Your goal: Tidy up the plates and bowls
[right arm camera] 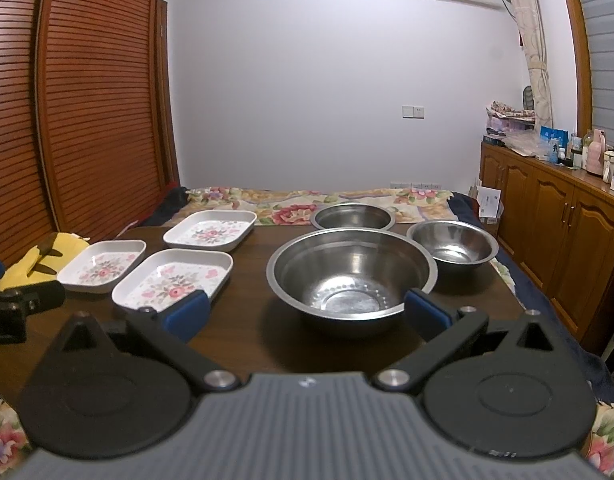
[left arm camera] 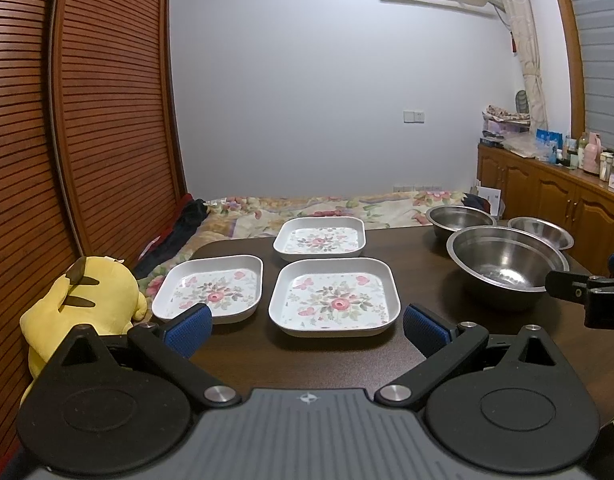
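Note:
Three square white plates with flower prints lie on the dark wooden table (left arm camera: 243, 352): a near one (left arm camera: 333, 297), a left one (left arm camera: 211, 288) and a far one (left arm camera: 319, 238). To their right stand three steel bowls: a large one (right arm camera: 351, 272), a far one (right arm camera: 353, 216) and a small right one (right arm camera: 453, 242). My left gripper (left arm camera: 305, 330) is open just in front of the near plate, holding nothing. In front of the large bowl my right gripper (right arm camera: 307, 314) is open and empty.
A yellow plush toy (left arm camera: 79, 300) sits at the table's left edge beside a slatted wooden wardrobe (left arm camera: 87, 120). A bed with a flowered cover (right arm camera: 291, 200) lies behind the table. A wooden sideboard (right arm camera: 567, 216) with bottles runs along the right.

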`<state>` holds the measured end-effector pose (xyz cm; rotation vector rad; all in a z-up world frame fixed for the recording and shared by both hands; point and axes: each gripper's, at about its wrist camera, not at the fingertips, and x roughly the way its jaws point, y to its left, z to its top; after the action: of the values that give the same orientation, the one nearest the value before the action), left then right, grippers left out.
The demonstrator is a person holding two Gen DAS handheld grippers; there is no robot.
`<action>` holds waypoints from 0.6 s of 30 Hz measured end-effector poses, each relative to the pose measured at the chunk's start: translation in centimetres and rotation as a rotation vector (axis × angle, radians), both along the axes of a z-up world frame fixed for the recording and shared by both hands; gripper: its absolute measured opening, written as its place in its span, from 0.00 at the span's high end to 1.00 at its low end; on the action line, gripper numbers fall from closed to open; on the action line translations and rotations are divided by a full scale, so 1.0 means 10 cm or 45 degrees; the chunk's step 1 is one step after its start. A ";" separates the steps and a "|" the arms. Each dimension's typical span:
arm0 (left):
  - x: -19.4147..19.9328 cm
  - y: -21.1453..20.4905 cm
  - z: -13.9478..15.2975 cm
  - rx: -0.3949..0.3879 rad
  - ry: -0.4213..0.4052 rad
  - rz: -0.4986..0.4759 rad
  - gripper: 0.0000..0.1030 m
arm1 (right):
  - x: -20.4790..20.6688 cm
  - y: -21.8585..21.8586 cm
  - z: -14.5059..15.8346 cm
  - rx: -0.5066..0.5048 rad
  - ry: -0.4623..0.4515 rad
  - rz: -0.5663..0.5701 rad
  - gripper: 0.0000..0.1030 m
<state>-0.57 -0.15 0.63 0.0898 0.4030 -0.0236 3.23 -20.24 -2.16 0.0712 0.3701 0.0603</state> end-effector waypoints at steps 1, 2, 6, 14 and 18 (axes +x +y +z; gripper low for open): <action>0.00 0.00 0.00 0.001 -0.001 -0.001 0.00 | 0.00 0.00 0.00 0.000 -0.001 0.000 0.00; 0.00 0.00 0.01 0.001 -0.001 0.000 0.00 | 0.00 0.00 0.00 -0.001 0.000 0.001 0.00; -0.01 0.00 0.01 0.000 -0.001 0.000 0.00 | -0.01 0.00 0.00 0.000 -0.001 0.000 0.00; -0.01 0.00 0.01 0.000 -0.002 0.000 0.00 | -0.01 0.01 0.00 0.001 0.000 0.001 0.00; -0.01 0.00 0.00 0.001 -0.002 -0.001 0.00 | -0.01 0.01 0.01 0.000 0.000 0.002 0.00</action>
<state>-0.64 -0.19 0.68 0.0905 0.4014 -0.0240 3.15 -20.14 -2.10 0.0712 0.3701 0.0617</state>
